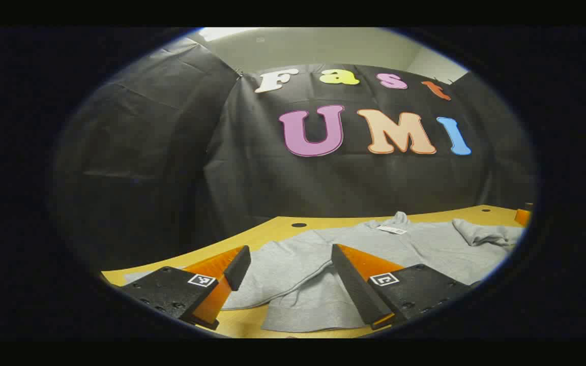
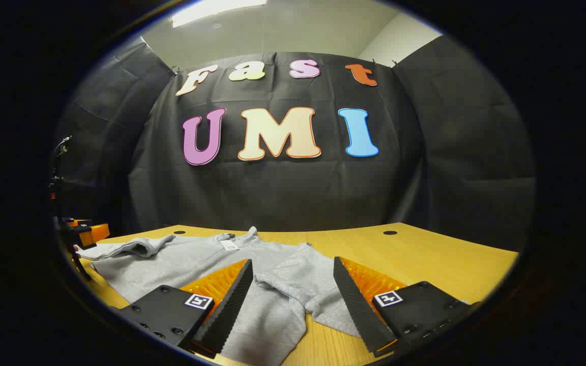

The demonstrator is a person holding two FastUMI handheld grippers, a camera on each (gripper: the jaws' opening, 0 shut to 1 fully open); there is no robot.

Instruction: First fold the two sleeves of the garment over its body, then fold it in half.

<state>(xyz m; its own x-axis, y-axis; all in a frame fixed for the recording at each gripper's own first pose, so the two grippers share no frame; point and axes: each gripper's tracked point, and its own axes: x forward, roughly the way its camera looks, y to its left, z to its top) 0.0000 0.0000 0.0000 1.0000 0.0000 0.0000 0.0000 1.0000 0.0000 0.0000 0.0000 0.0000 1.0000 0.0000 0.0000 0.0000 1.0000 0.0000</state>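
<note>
Left gripper view looks along my left hand-held gripper (image 1: 289, 277), whose fingers stand wide apart and hold nothing, low over the near edge of the grey long-sleeved sweatshirt (image 1: 354, 244) that lies spread on the yellow wooden tabletop (image 1: 272, 226). Between those fingers I see a sleeve with its ribbed cuff (image 1: 305, 315) lying close to the tabletop's front edge, not lifted and not pinched. Farther off, the collar with its white tag (image 1: 391, 229) points toward the booth wall, and the other sleeve (image 1: 486, 235) lies bunched at the far side. In the right gripper view my right hand-held gripper (image 2: 293, 300) is likewise spread wide and empty, poised over the sleeve (image 2: 303, 290) on its side, which droops toward the front edge. I judge that no fold has been started cleanly, so both sleeves are yet to be laid over the body. The risk, as I judge it, is in the pinch: soft knit like this will likely slip if I close on one thin layer near the cuff, and if I bite too deep I may catch the body cloth beneath and drag the whole garment across the tabletop. The bunched sleeve could also carry its wrinkles into the fold, leaving the later halving crooked. The cuffs near the front edge might slide off it if nudged.
</note>
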